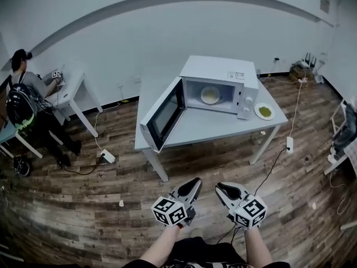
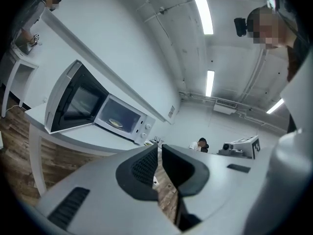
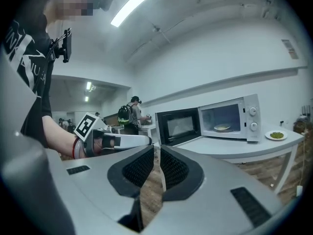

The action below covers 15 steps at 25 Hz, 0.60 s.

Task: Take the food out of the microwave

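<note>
Microwave door open; greens plate beside it

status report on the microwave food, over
Left gripper, right gripper shut, empty. Round plate of yellow food inside white microwave. Door open, nothing blocking.

Bright, even light from ceiling tubes at twelve o'clock in the left gripper view; shadows faint. Fisheye bends walls, corners go black. The microwave is sharp; near jaws soft.
</note>
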### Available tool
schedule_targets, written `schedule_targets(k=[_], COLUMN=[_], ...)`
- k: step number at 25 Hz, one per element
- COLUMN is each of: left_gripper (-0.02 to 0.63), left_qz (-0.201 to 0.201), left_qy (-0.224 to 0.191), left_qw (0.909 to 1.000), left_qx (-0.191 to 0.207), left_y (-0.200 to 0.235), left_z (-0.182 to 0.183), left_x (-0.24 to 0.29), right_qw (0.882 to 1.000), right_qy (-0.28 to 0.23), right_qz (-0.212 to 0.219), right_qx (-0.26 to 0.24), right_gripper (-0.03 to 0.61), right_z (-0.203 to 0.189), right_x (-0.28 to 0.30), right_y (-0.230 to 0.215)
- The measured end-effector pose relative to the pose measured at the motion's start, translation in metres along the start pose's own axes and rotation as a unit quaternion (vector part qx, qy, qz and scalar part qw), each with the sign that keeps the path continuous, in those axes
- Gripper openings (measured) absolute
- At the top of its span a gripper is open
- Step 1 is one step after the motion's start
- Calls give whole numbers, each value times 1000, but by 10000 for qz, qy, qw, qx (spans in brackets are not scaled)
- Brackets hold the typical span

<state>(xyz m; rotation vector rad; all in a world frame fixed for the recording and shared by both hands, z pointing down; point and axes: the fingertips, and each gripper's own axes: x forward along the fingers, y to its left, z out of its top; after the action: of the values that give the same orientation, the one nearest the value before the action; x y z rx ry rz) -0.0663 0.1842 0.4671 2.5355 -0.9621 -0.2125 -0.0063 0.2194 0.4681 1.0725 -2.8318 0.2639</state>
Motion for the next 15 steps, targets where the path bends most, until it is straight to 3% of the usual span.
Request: schedule_targets(k=[15], left_gripper=[31], left_qz=[69], left_qy=[68], left_qw=[9996], left_qx=[-284], left_y=[40], left_z=[1], left_x=[27], right_qw=[9982], right_qy=[-158], right_qz=[-321], right_qx=[486], right_gripper=[61], right_z=[6], right_x=[38], right_y=[-43])
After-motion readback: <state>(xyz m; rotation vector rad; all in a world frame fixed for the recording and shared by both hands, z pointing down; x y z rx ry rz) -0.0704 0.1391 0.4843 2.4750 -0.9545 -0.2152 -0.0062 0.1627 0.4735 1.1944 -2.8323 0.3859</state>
